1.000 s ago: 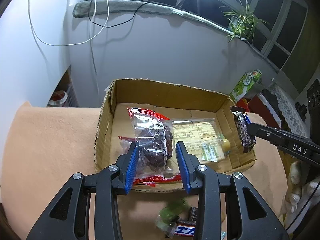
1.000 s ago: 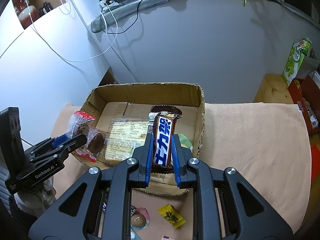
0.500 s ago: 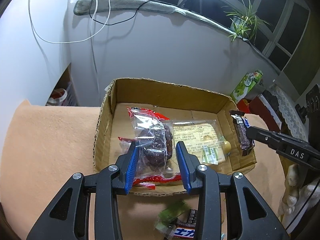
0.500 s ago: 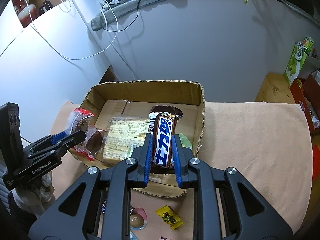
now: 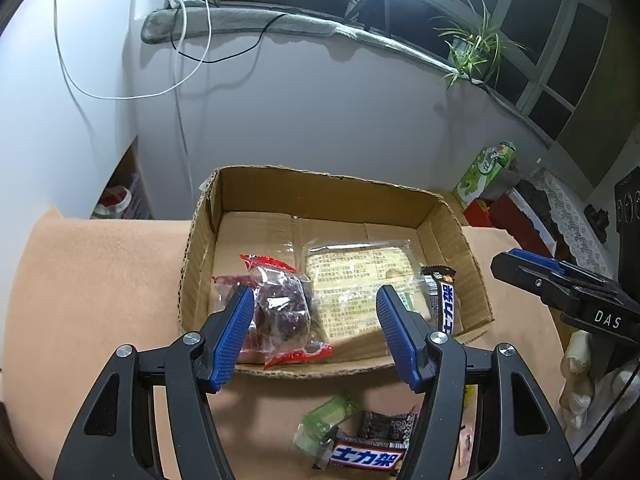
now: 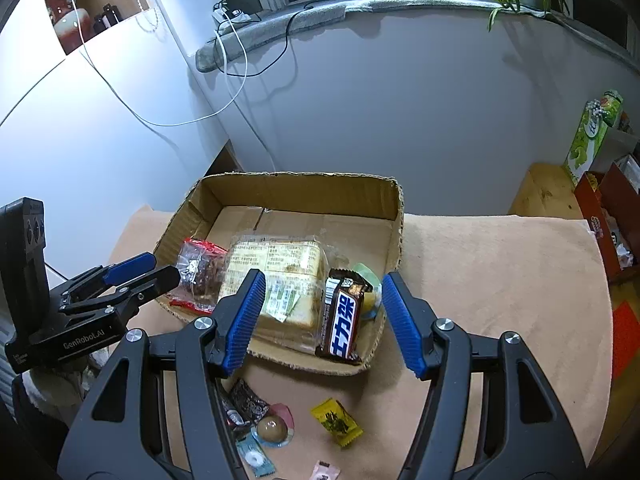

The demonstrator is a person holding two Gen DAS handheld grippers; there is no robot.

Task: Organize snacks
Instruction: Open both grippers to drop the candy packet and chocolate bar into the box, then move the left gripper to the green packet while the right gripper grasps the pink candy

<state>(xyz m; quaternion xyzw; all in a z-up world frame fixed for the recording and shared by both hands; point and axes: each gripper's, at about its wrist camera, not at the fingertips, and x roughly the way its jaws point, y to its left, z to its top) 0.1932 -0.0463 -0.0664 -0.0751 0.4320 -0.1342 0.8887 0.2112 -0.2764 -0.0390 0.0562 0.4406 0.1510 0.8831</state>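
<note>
Both tools' jaws are opening, nothing gripped; only the right wrist view shows the yellow candy [image 6: 337,422] outside the box [image 6: 296,188].

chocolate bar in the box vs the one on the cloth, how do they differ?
The chocolate bar in the box leans against the near right corner of the cardboard box, while the chocolate bar on the cloth lies flat outside it. The boxed one runs lengthwise away from the camera; the loose one lies crosswise, partly under a green packet. Both share the same brown wrapper with blue and white lettering.
</note>
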